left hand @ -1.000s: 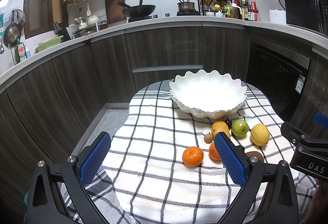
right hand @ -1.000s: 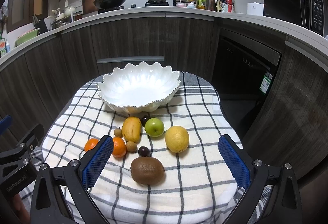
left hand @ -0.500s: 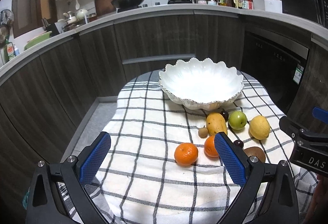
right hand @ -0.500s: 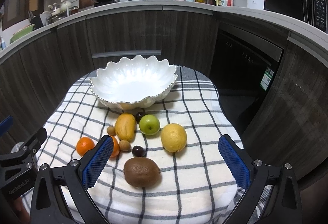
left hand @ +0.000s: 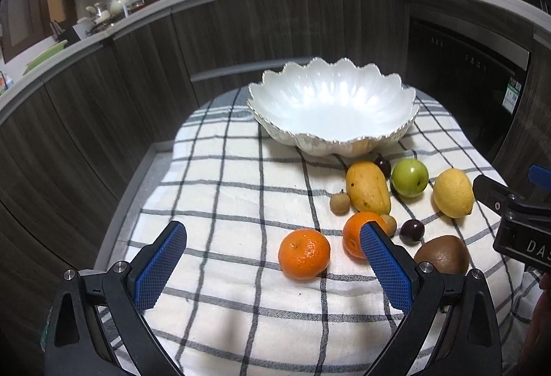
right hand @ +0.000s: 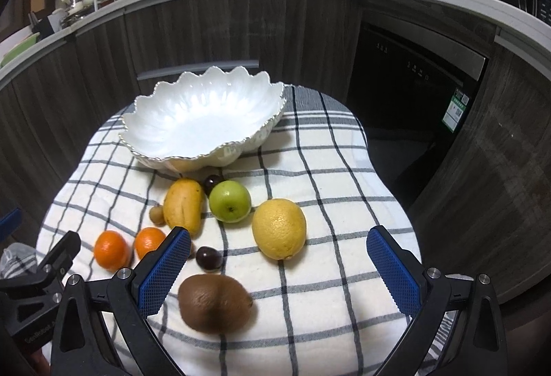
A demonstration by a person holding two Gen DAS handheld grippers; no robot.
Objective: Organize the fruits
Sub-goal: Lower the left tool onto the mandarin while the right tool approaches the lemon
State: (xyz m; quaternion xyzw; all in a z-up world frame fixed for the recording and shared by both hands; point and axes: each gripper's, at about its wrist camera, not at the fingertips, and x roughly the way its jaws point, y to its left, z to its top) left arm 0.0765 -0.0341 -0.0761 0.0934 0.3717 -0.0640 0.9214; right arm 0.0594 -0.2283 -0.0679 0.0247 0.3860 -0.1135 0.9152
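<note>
Both tongs are hanging wide open and empty over the table: the approach step, nothing yet in the white scalloped bowl (left hand: 330, 111) far ahead. The left tongs (left hand: 272, 264) are framing a mandarin (left hand: 304, 253); the right tongs (right hand: 280, 267) are framing the kiwi (right hand: 214, 303) and lemon (right hand: 279, 233). Next, each likely needs lowering around its fruit before closing.

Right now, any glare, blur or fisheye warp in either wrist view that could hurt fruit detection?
Left wrist: bright glare patches on the inside of the white bowl; the countertop edge bows strongly; the tangerine is sharp. Right wrist: the kiwi closest to the lens looks soft, the lemon crisp with a short shadow; black vignette fills the corners in both views.
</note>
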